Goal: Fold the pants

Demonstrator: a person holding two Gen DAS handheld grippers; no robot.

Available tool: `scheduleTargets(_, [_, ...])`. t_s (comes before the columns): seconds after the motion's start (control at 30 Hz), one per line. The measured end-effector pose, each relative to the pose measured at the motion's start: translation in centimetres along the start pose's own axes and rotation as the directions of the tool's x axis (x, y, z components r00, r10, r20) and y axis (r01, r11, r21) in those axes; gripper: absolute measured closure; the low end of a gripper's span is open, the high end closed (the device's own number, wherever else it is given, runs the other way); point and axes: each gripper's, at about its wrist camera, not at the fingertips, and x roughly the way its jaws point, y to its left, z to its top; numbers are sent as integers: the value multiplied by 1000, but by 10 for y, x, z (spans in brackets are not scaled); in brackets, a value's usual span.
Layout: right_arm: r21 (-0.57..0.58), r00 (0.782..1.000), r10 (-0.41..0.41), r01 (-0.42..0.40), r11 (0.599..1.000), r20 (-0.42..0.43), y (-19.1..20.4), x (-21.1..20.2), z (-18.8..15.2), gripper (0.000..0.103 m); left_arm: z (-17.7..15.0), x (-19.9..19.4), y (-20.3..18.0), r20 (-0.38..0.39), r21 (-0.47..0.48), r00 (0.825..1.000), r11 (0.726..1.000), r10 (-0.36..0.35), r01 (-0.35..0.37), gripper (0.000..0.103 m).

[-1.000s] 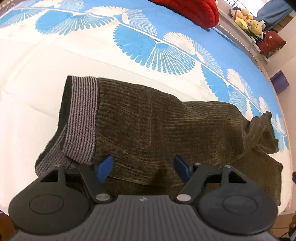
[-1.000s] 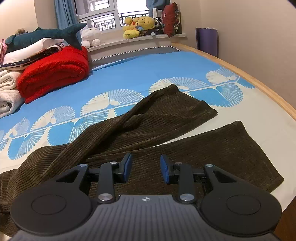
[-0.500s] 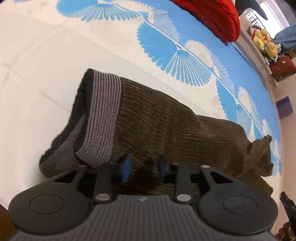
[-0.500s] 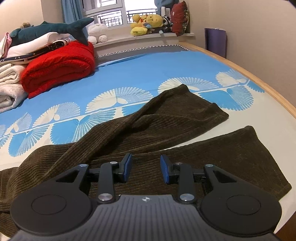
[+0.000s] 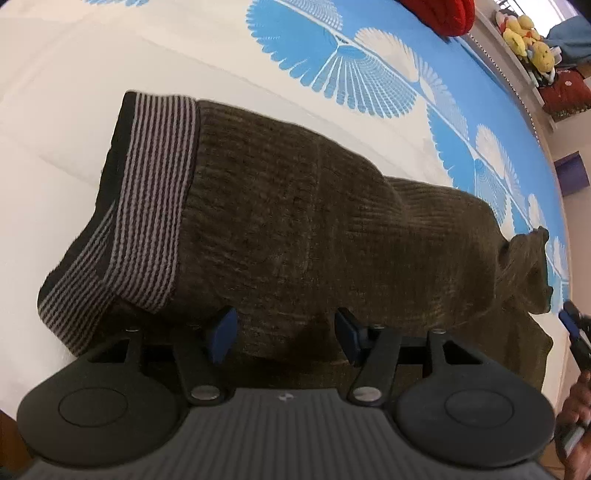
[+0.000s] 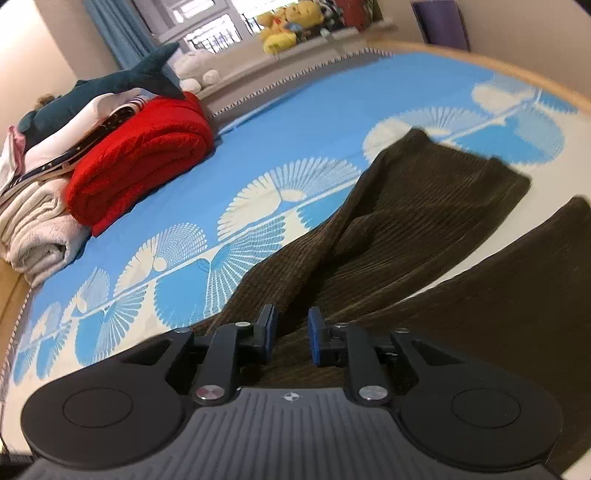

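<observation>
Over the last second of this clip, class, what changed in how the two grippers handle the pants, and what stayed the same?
The left gripper closed on the pants near the striped waistband half a second ago, then opened wide again, letting go. The right gripper tilted, jaws still narrowly apart over the fabric. The pants stay spread on the bed, legs apart.

Soft, even indoor light fills both views, with daylight entering through the window (image 6: 207,33) far ahead of the right gripper, where the panes blow out to white. Beneath the left gripper (image 5: 284,334) a soft shadow darkens the pants (image 5: 295,221). Fisheye distortion bends the bedsheet (image 5: 369,85) and the bed's wooden edge (image 6: 517,74) strongly toward the corners. The right wrist view is motion-blurred, most at the far trouser hem (image 6: 461,151) and the plush toys (image 6: 284,29); the left view is sharper.
</observation>
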Motion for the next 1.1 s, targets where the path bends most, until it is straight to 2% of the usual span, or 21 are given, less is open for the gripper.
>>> scheduleTargets(0.17, [54,999,3,-1,999,-37,6,45,9,60,11,-15,13,121,-114,992,993,-20,34,41])
scheduleTargets(0.23, [74,998,1,3,997,-57,6,62,11,58,13,-15,12,123,-115,992,993,-25,39,41])
scheduleTargets(0.33, [85,996,-14,22,996,-91,6,86,12,57,13,-11,3,125,-51,992,998,35,-29,59])
scheduleTargets(0.4, [89,994,-22,32,996,-107,6,98,12,56,13,-9,-1,132,-26,989,997,69,-66,82])
scheduleTargets(0.47, [98,993,-26,38,994,-117,6,108,13,56,14,-9,-1,143,-14,985,995,101,-100,95])
scheduleTargets(0.6, [115,992,-26,41,992,-126,7,120,13,56,14,-12,0,160,5,981,994,106,-109,101])
scheduleTargets(0.67, [102,992,-36,48,994,-122,8,121,12,70,13,-16,1,176,16,978,994,107,-112,102])
scheduleTargets(0.7, [90,992,-43,54,995,-118,10,120,12,88,14,-17,2,182,15,978,994,104,-109,102])
scheduleTargets(0.77, [76,994,-42,50,996,-98,11,114,12,95,14,-21,6,191,0,977,996,89,-91,102])
scheduleTargets(0.97, [0,1000,-10,10,1000,-23,15,72,18,96,13,-37,20,225,-39,973,998,53,-45,103])
scheduleTargets(1.1, [-104,1000,14,-16,994,-22,12,29,15,96,9,-47,29,250,-52,968,998,29,-17,103])
